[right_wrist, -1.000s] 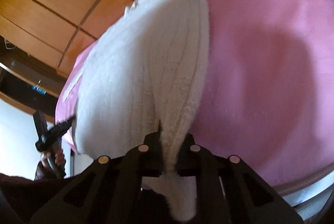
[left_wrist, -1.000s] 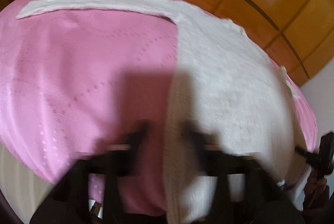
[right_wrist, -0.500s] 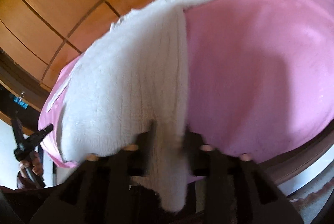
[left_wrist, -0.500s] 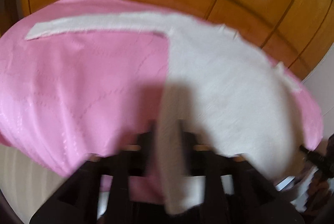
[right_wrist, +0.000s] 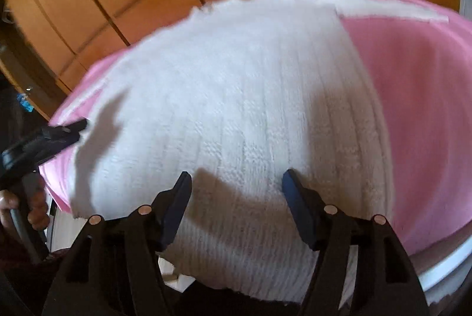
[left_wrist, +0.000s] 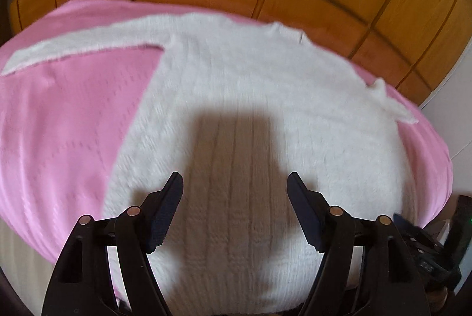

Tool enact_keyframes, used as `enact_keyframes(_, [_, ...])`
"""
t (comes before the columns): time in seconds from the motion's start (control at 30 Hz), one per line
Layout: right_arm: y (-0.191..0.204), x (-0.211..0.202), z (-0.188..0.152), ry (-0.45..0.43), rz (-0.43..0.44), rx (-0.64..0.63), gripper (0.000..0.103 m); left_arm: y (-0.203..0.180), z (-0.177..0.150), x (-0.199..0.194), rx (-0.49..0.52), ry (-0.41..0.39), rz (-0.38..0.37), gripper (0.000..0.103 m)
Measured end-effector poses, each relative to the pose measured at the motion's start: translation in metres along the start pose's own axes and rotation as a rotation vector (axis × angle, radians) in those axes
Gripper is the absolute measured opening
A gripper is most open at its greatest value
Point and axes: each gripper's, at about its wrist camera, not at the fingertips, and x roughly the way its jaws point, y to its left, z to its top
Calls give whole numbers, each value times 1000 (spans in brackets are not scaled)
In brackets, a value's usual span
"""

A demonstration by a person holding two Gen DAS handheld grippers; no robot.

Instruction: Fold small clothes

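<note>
A white sweater [left_wrist: 265, 98] lies flat on a pink bedspread [left_wrist: 65, 115]. The left tool [left_wrist: 234, 183] and right tool [right_wrist: 236, 180] have just been opening; both stand spread above its hem, pinching nothing.

Both tools [left_wrist: 234, 180] [right_wrist: 236, 179] just spread, empty

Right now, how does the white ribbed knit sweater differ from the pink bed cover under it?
The white ribbed knit sweater is fuzzy with raised vertical ribs; the pink bed cover is smooth with a faint stitched pattern. The sweater lies on top and covers only part of the bed; the cover spreads well beyond it on both sides. The sweater has a sleeve stretched out sideways; the cover is one plain sheet. Both lie flat and spread out.
</note>
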Motion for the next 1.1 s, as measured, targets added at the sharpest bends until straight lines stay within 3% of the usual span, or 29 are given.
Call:
enact_keyframes(0.2, [-12, -7, -1, -21, 75, 24, 67, -23, 3, 0, 66, -35, 17, 71])
enact_keyframes(0.33, [-49, -36, 12, -122, 135, 144, 67, -34, 11, 8, 105, -42, 20, 71])
enact_keyframes(0.43, [-101, -51, 34, -190, 74, 253, 67, -39, 19, 14, 117, -54, 23, 71])
enact_keyframes(0.5, [-141, -52, 54, -209, 6, 343, 57, -41, 22, 22, 134, -51, 30, 71])
enact_keyframes(0.6, [-214, -44, 93, -244, -63, 506, 52, -42, 24, 30, 154, -45, 32, 71])
enact_keyframes(0.73, [-281, -25, 146, -268, -141, 632, 51, -40, 26, 45, 159, -12, 41, 71])
enact_keyframes(0.9, [-352, 4, 209, -279, -231, 753, 51, -35, 29, 53, 142, 3, 46, 73])
enact_keyframes(1.0, [-372, 19, 231, -272, -278, 784, 49, -36, 30, 55, 139, 12, 51, 75])
enact_keyframes(1.03, [-378, 24, 238, -267, -295, 788, 43, -37, 30, 56, 141, 13, 54, 76])
enact_keyframes(1.07, [-381, 28, 244, -246, -317, 779, 17, -37, 30, 57, 143, 13, 57, 76])
enact_keyframes(1.1, [-381, 30, 249, -225, -354, 764, 6, -38, 30, 57, 144, 12, 59, 77])
